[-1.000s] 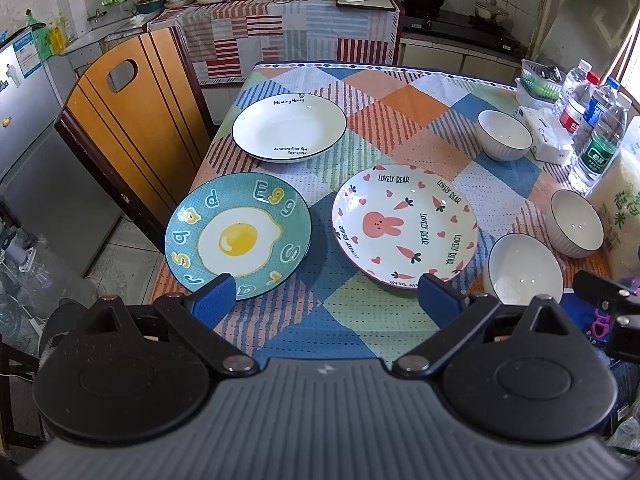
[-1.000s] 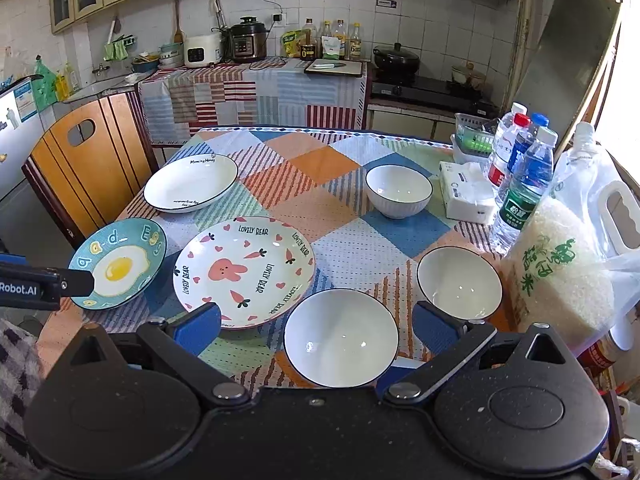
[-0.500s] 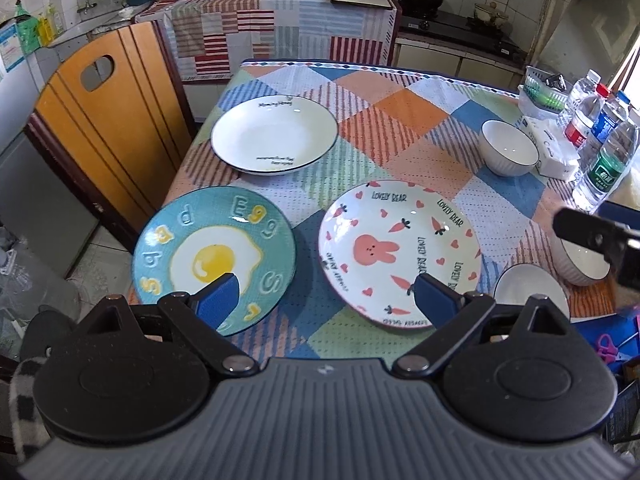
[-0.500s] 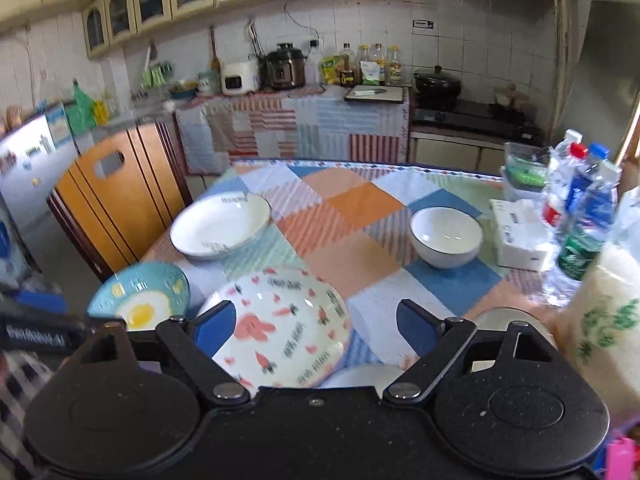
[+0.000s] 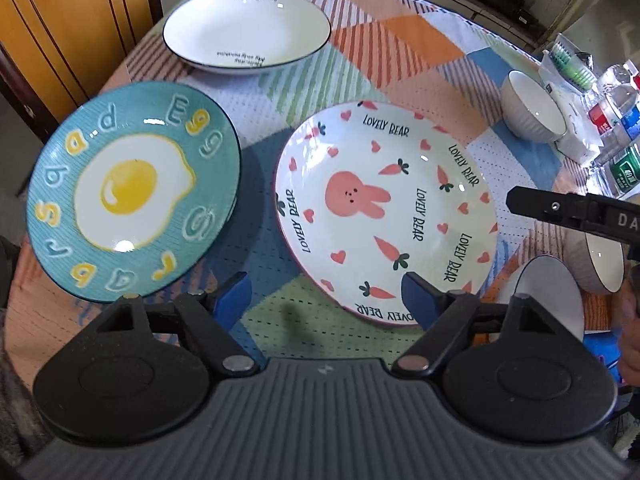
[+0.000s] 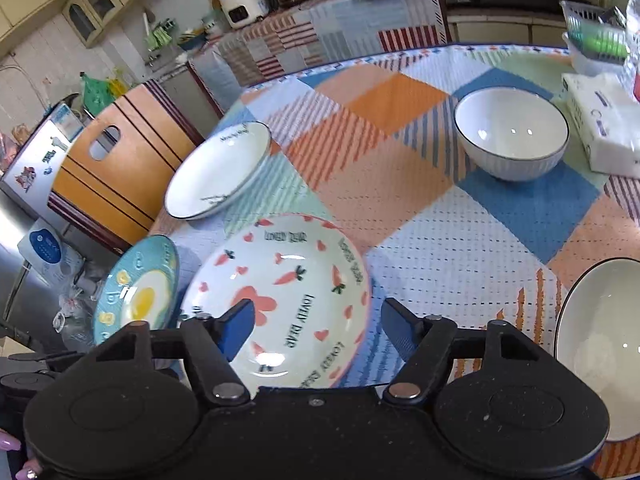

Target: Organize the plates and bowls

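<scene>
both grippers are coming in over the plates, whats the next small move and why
Probably lower the left gripper onto the near rim of the bunny plate. Its jaws have just been closing but stand open and empty, the right gripper is empty too, and all three plates lie apart, unstacked.

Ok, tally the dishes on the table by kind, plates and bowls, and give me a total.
Plates: 3 - egg plate, rabbit plate, white plate
Bowls: 3 - far bowl, near bowl, striped bowl
Total: 6
</scene>
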Action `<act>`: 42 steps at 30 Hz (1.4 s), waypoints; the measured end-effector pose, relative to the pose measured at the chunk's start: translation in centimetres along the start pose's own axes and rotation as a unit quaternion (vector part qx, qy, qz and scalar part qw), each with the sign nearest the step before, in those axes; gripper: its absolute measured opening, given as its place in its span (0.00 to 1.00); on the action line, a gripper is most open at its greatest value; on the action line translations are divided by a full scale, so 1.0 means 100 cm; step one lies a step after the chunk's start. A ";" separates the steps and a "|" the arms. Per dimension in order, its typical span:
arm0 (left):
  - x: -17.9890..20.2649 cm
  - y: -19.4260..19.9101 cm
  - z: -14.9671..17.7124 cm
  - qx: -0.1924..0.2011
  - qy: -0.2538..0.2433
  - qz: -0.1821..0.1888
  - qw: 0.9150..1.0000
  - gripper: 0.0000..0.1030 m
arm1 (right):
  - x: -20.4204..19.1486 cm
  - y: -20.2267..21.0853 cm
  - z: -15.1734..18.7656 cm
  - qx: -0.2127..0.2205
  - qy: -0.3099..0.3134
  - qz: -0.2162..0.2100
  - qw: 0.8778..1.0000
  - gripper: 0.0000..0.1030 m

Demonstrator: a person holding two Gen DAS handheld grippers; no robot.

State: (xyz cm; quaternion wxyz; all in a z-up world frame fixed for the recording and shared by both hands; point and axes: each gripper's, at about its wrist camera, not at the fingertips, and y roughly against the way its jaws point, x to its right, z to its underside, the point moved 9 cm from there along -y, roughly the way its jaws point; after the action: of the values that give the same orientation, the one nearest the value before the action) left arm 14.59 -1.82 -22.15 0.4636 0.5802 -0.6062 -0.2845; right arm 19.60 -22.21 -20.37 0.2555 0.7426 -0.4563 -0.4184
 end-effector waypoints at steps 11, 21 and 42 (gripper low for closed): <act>-0.008 -0.030 0.000 0.007 0.027 0.006 1.000 0.29 | 0.025 -0.046 0.009 -0.042 -0.041 -0.007 0.998 0.19; -0.008 -0.038 0.002 0.020 0.027 0.006 0.999 0.20 | 0.030 -0.049 0.011 -0.036 -0.033 -0.017 0.999 0.11; 0.033 -0.019 -0.065 0.067 -0.061 0.017 0.996 0.20 | 0.037 -0.010 -0.033 0.049 0.026 -0.041 0.998 0.15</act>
State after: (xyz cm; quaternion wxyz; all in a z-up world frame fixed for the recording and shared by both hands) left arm 21.57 -4.05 -20.40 0.3908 0.5812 -0.6605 -0.2705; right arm 23.76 -25.07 -20.83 0.2135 0.7827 -0.4387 -0.3865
